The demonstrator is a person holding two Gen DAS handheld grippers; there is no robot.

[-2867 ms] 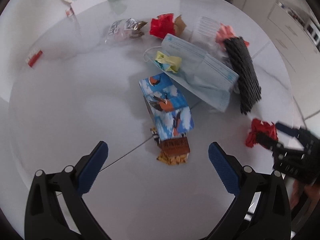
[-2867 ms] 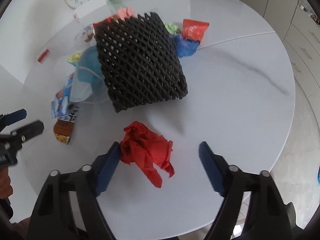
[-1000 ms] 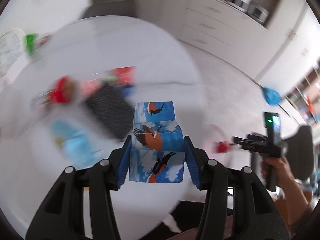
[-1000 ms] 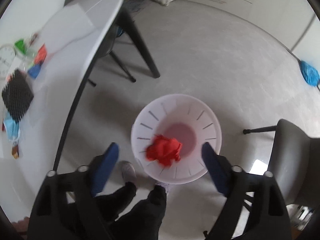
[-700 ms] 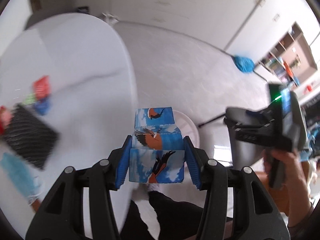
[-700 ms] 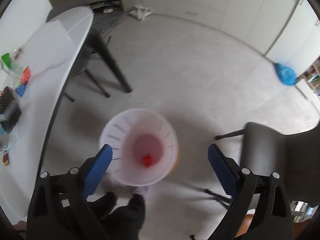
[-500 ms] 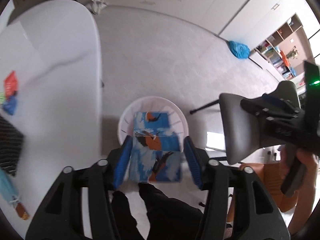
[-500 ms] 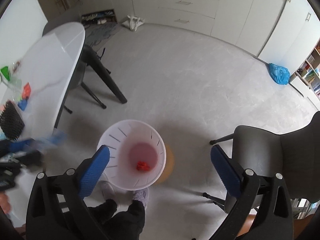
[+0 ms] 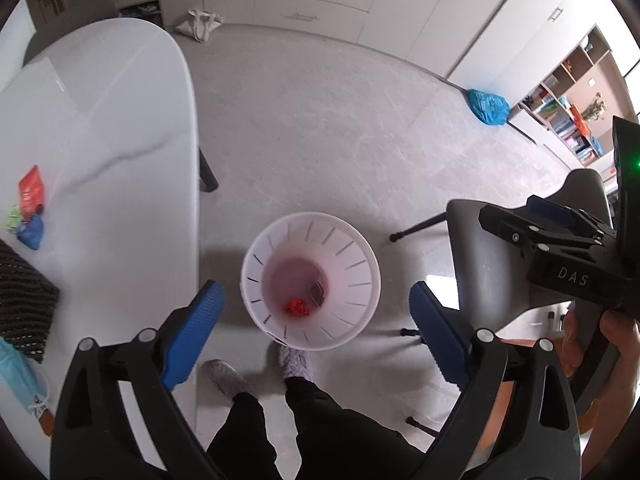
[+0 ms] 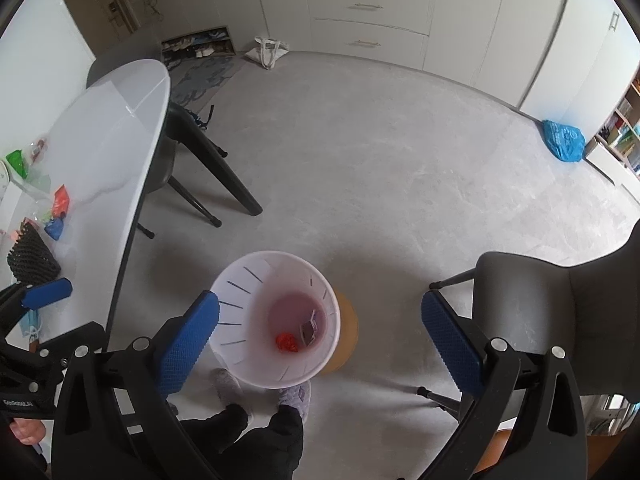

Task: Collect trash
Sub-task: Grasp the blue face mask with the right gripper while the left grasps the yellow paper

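Note:
A white slotted trash bin (image 9: pixel 360 264) stands on the floor under both grippers; it also shows in the right wrist view (image 10: pixel 240 288). Inside lie a red crumpled paper (image 9: pixel 297 307) (image 10: pixel 287 343) and the bird-print box (image 9: pixel 318 291) (image 10: pixel 309 328), seen edge-on. My left gripper (image 9: pixel 316 334) is open and empty above the bin. My right gripper (image 10: pixel 320 340) is open and empty above the bin; it also shows at the right of the left wrist view (image 9: pixel 556 228). Trash is on the white table (image 9: pixel 120 160): a black foam net (image 9: pixel 20 304), a blue mask (image 9: pixel 16 372), a red wrapper (image 9: pixel 31 192).
A grey chair (image 10: pixel 560 312) stands right of the bin. The table's black legs (image 10: pixel 224 176) are to the left. The person's legs and slippers (image 9: pixel 294 364) are just below the bin. A blue bag (image 10: pixel 562 140) lies on the floor far right.
My left gripper carried the bird-print box from the table over the bin, opened and dropped it in. My right gripper had dropped the red paper in and stays open.

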